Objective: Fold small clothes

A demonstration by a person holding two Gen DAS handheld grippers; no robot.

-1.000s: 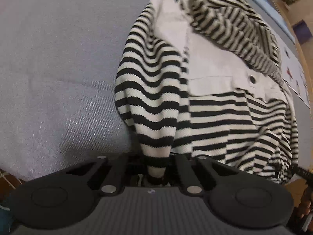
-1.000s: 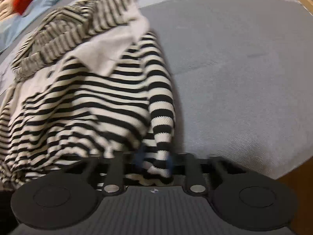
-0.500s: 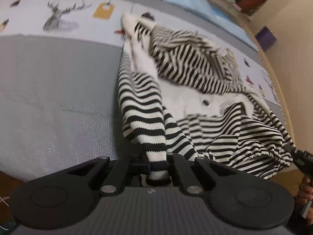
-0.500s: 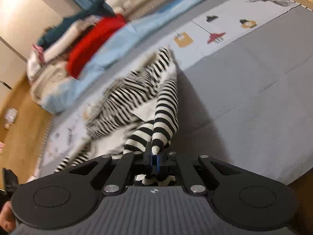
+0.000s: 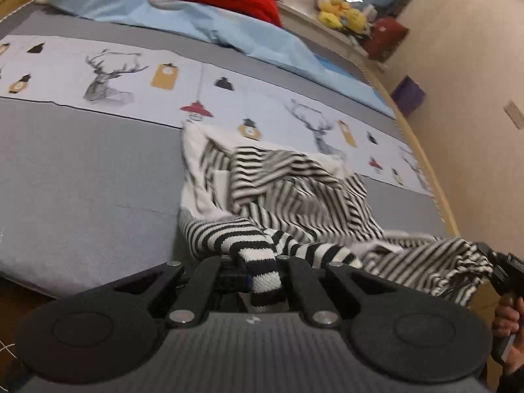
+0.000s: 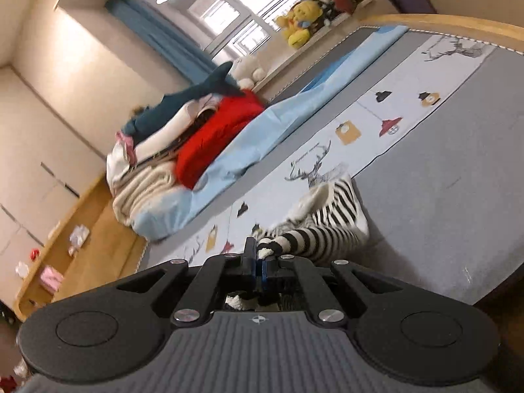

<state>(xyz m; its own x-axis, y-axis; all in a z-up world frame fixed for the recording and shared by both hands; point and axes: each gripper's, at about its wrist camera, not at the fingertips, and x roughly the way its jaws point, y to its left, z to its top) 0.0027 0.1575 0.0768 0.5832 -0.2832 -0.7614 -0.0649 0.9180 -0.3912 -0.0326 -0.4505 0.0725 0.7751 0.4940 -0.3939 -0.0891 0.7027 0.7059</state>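
A small black-and-white striped hooded top (image 5: 294, 196) lies bunched on the grey bed cover (image 5: 82, 180). My left gripper (image 5: 260, 270) is shut on one striped sleeve cuff (image 5: 262, 278), which hangs down between its jaws. My right gripper (image 6: 260, 263) is shut on the other striped sleeve (image 6: 304, 240), with the garment (image 6: 334, 209) stretching away behind it on the bed. The right gripper also shows in the left wrist view (image 5: 504, 271) at the far right, at the garment's edge.
A printed light band with deer and lantern motifs (image 5: 108, 75) crosses the bed. A light blue sheet (image 5: 229, 26) and a pile of red and other bedding (image 6: 209, 137) lie at the head. A wooden bed rim (image 5: 422, 163) and a wall run along the right.
Both grippers have pulled back and tilted up, so more of the bed and room shows. The sleeves stay clamped and the garment has drawn out lower and flatter on the cover.
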